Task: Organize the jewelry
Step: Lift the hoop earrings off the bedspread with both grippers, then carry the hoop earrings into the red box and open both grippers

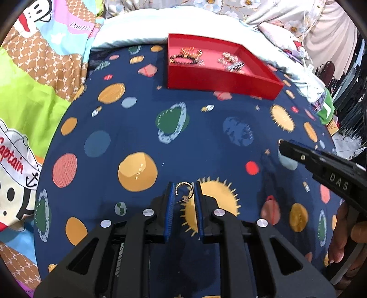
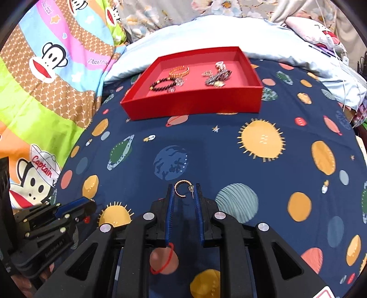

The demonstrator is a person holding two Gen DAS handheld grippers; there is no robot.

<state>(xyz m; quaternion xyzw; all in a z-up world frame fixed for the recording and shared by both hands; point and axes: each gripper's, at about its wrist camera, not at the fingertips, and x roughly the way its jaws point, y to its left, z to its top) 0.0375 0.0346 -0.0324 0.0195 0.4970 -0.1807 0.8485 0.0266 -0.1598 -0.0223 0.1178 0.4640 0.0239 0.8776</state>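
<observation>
Both my left gripper [image 1: 184, 191] and right gripper [image 2: 184, 191] seemingly pinch hoop earrings [image 1: 182, 188]; next, carry them to the red tray [image 2: 195, 103].

Setting: a home bedroom, work done on a bed. Underfoot of the tools, a navy bedsheet [image 2: 229, 146] printed with planets and suns. Ahead of them, a pale blue pillow [image 2: 229, 34] and floral bedding [image 1: 229, 4]. To the left, a cartoon-monkey quilt [image 2: 45, 68] in bright patches. Far right, hanging clothes [image 1: 332, 34] and white cables [image 1: 306, 55]. On the sheet ahead, a red tray [image 2: 195, 103] of bracelets.
</observation>
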